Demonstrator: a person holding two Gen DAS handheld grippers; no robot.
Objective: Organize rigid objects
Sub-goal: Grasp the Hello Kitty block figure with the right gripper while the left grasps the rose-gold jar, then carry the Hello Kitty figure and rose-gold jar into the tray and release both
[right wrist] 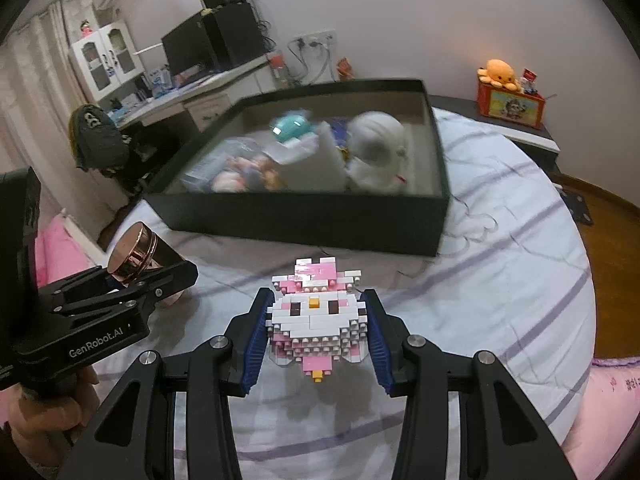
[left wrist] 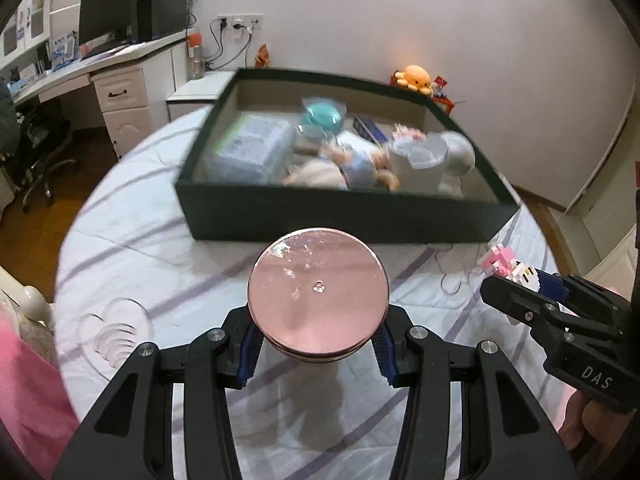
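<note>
Left side: the left gripper (left wrist: 318,354) has its blue-padded fingers (left wrist: 250,354) closed against both sides of a round jar (left wrist: 318,292) with a shiny rose-gold lid. The jar is held clear above the striped bedsheet (left wrist: 160,264). In the right wrist view the same jar (right wrist: 138,254) is seen tilted in the left gripper (right wrist: 160,276).

Centre: a dark green box (left wrist: 340,212) rests on the bedsheet beyond both grippers. It contains mixed items, blurred, including a teal ball (left wrist: 322,118) and a white container (left wrist: 416,170).

Right side: the right gripper (right wrist: 316,340) has its fingers (right wrist: 378,344) clamped on a pink-and-white brick figure (right wrist: 316,316), held above the sheet and short of the box (right wrist: 304,216). Beyond the bed, an orange plush toy (right wrist: 498,74) sits on a red box (right wrist: 510,106).
</note>
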